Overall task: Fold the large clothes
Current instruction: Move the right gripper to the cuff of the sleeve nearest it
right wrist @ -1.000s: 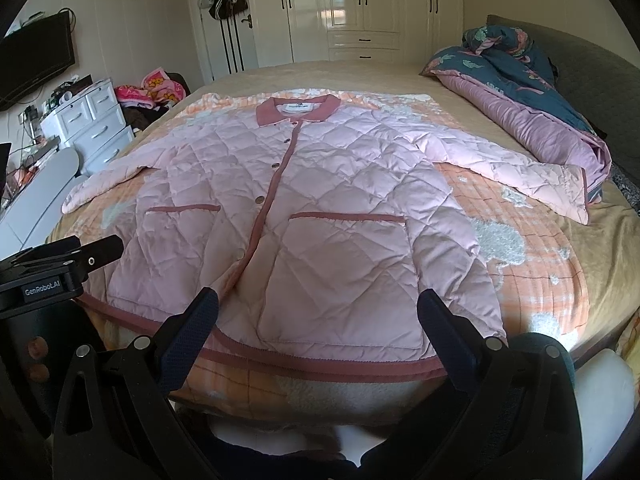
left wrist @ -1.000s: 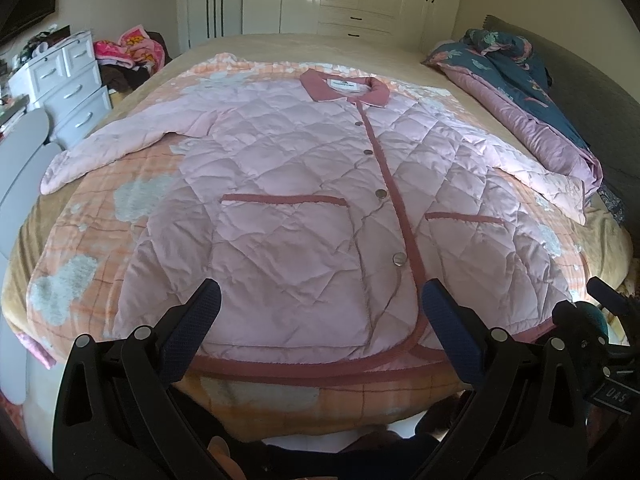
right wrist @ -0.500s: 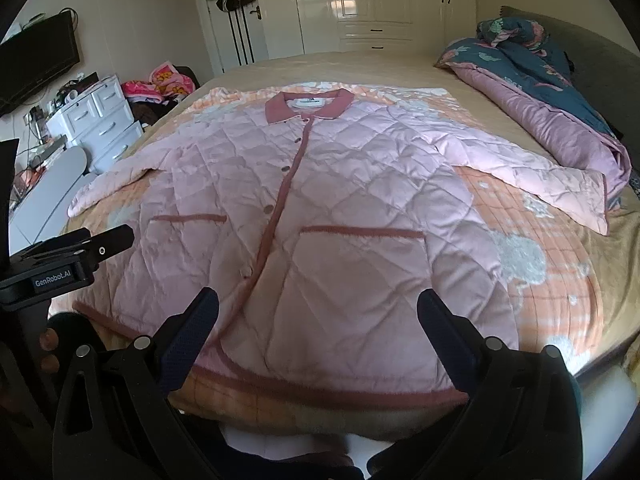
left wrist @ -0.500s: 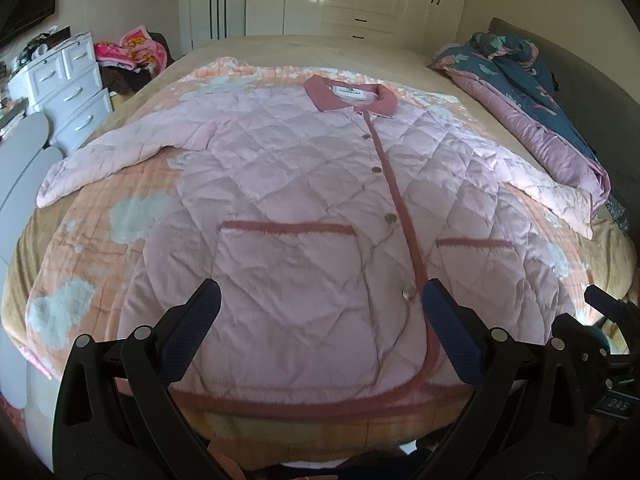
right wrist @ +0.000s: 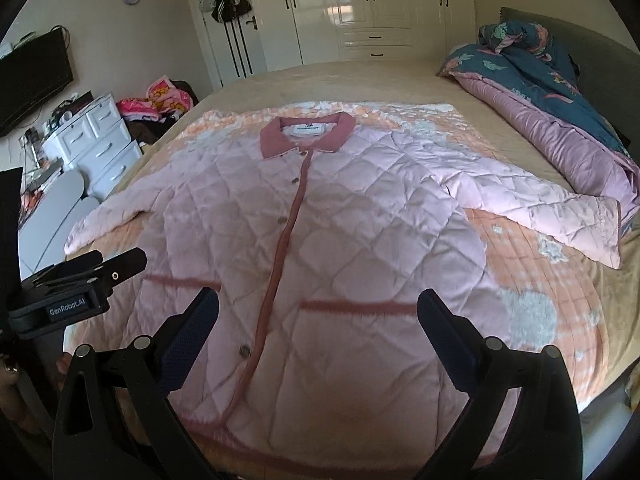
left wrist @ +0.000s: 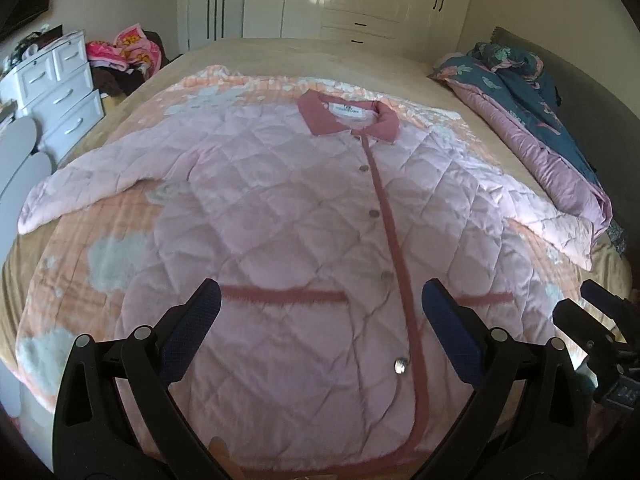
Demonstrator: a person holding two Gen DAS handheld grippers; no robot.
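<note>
Left gripper [left wrist: 320,304]: jaws spread wide, holding nothing, poised above the lower front of the quilted pink jacket [left wrist: 288,216]. Right gripper [right wrist: 318,312]: likewise wide apart and unloaded, over the jacket's hem area. The jacket lies flat, buttoned, front up, sleeves out to both sides, on an orange patterned blanket [right wrist: 532,312] covering the bed. Beyond, a rolled blue floral duvet [right wrist: 536,72]; white wardrobes [right wrist: 360,8] at the far wall.

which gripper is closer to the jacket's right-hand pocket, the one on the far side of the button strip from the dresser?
Right. The right gripper hangs directly over that pocket, jaws open. The left gripper is across the button strip, over the other pocket.
</note>
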